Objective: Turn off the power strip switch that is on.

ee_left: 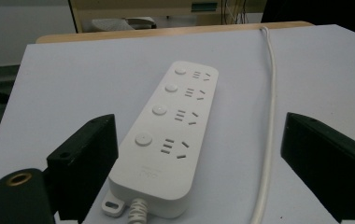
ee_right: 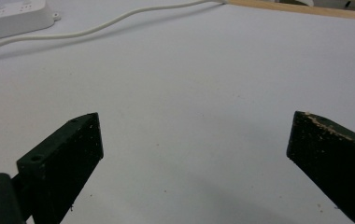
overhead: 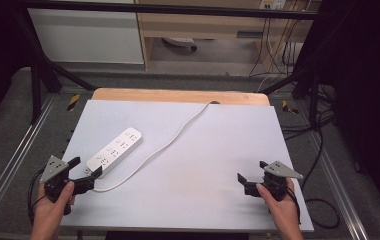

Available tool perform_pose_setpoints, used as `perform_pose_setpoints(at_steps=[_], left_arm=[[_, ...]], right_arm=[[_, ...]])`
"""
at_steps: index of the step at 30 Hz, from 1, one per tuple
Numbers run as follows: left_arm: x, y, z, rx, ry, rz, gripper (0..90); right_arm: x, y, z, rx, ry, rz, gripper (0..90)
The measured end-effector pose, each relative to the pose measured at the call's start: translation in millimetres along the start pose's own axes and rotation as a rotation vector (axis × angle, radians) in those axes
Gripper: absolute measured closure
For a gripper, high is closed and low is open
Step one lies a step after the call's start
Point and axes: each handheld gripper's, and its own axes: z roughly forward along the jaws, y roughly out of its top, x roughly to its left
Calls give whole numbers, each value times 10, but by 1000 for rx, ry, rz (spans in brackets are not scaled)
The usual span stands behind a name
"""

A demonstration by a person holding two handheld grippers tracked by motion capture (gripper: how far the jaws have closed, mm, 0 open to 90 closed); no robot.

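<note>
1. The left hand-held gripper [overhead: 87, 172] is held at the near left corner of the table, its jaws spread wide and nothing pinched between them; in the left gripper view [ee_left: 199, 158] the near end of the power strip is seen lying between the two jaws, untouched.
2. The right hand-held gripper [overhead: 250, 179] is held at the near right of the table, its jaws likewise spread apart over bare surface, as is seen in the right gripper view [ee_right: 194, 149].
3. The white power strip [overhead: 114, 150] is laid flat on the left half of the table, just beyond the left hand-held gripper. Its long axis is run diagonally, from near left to far right, with the cord end pointed toward the near left.
4. Four sockets, each with a round button, are faced upward on the power strip [ee_left: 171, 135].
5. A white cord [overhead: 178, 131] is led out from the near end, looped round to the right and carried off to the table's far edge.
6. The table [overhead: 218, 150] is covered by a pale sheet, with a wooden edge [overhead: 178, 95] shown at the far side.
7. Grey floor, a black frame, wooden furniture and dark cables are seen beyond.
</note>
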Motion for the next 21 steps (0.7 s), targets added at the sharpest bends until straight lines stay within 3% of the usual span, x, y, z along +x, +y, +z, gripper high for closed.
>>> perform_pose_setpoints(at_steps=[9,16,21], left_arm=[[-33,27,-24,-15,-6,-10,108],[-48,45,-34,-17,-7,-13,99],[-42,80,-67,-38,1,-15,99]], right_arm=[[24,11,10,1,1,-5,30],[44,171,49,37,-31,4,39],[23,164,78,20,-32,-11,41]])
